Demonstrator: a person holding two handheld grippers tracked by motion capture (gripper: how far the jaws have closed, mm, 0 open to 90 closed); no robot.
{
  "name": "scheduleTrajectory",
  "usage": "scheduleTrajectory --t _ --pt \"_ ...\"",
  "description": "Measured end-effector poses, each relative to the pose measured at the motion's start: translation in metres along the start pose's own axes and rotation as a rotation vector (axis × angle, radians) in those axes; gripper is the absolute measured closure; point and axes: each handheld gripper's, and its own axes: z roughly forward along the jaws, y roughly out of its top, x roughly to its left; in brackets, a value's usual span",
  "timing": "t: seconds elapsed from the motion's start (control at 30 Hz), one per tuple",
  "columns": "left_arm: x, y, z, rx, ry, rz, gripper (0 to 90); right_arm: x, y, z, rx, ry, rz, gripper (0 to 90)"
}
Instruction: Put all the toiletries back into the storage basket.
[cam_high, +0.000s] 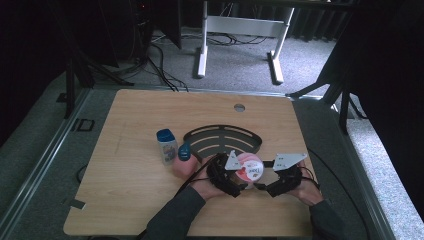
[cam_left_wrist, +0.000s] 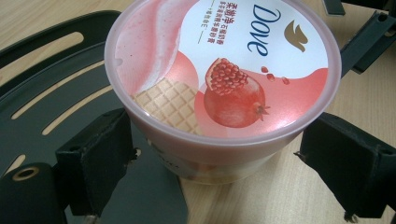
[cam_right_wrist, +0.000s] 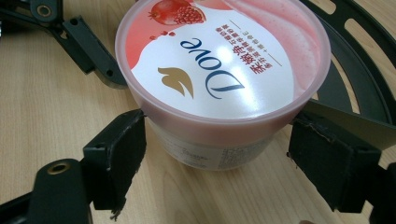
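Dove tub (cam_high: 249, 169), pink with a pomegranate lid, stands upright on the wooden table (cam_high: 130, 200), at the near edge of the black slotted tray (cam_high: 222, 137). In the left gripper view its base seems to sit partly over the tray's rim, partly on bare wood.

Left gripper (cam_high: 226, 175) and right gripper (cam_high: 280, 181) close in on the tub from opposite sides. Left gripper view: the jaws straddle the tub (cam_left_wrist: 219, 79) below the lid rim, the left pad (cam_left_wrist: 100, 158) touching or just beside the wall, the right pad standing slightly off. Right gripper view: the jaws bracket the tub (cam_right_wrist: 219, 70), the left pad (cam_right_wrist: 119, 158) at the wall, a sliver of gap on the other side. Both sets of fingers are set about tub-wide; no firm squeeze is evident.

Judgement: approach done, grasp not yet confirmed. Tub not lifted and lid seated. Clamping, then opening or moving it, remains.

Off to the left: a blue-capped bottle (cam_high: 166, 146) and a pink item with a blue top (cam_high: 183, 161), untouched.
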Motion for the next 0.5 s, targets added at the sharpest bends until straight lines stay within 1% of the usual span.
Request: scheduleTrajectory --t 0.2,0.3,0.5 --pt "0.001 0.003 0.002 0.004 0.008 -0.003 10.1 -0.0032 0.0004 -0.001 0.004 -0.004 0.001 19.1" --pt "0.0009 0.0048 0.0032 -0.001 0.013 -0.013 10.1 -0.0047 0.0002 -0.0018 0.001 -0.008 0.002 19.2" --pt "0.0028 0.0087 0.0041 0.008 0.02 -0.005 10.1 -0.0082 0.0009 -0.003 0.002 -0.012 0.003 19.1"
